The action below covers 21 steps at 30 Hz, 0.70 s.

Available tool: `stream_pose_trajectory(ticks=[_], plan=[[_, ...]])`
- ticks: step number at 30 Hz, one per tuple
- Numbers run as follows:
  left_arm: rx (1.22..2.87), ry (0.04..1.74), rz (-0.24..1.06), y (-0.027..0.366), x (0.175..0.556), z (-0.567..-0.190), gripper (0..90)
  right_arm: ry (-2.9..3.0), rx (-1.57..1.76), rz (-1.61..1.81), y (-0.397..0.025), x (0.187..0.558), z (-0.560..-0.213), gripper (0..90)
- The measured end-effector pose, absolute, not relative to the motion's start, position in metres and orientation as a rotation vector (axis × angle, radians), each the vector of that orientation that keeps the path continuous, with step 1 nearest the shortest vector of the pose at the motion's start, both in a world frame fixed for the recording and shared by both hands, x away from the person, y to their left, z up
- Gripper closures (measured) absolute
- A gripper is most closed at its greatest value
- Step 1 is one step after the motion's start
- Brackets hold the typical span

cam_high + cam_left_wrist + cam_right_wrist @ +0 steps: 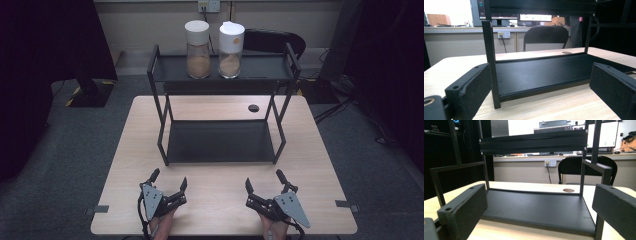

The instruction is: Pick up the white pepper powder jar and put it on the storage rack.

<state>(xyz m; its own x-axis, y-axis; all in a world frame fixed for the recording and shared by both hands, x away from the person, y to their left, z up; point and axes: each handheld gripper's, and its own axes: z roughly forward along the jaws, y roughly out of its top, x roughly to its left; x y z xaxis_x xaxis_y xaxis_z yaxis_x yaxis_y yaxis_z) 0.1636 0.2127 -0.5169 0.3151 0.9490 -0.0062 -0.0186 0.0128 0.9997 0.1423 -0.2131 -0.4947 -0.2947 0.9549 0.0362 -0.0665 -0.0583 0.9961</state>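
Both grippers, left point(170, 183) and right point(264, 181), rest spread and empty at the bottom of the frame. The jars point(198, 49) stand high on the rack point(159, 131) at top centre. A careless reach could probably hit the top rail and tip one.

A light wooden table point(125, 165) stands on grey carpet point(60, 150). Behind it, a black chair point(545, 33) faces a beige wall point(456, 47) bearing a power socket point(550, 163).

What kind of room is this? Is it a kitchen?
Probably not a kitchen: it looks like an office or lab. Computer monitors stand on a long counter by the wall, a black office chair sits behind the wooden table, and power cables trail over grey carpet.
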Motion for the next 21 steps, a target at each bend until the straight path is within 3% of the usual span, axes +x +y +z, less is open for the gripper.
stream_pose_trajectory(ticks=[21], plan=[[1.321, 0.959, 0.973, 0.213, 0.164, -0.517, 3.7, 1.345, 1.057, 1.466, -0.21, 0.146, -0.52, 0.0]])
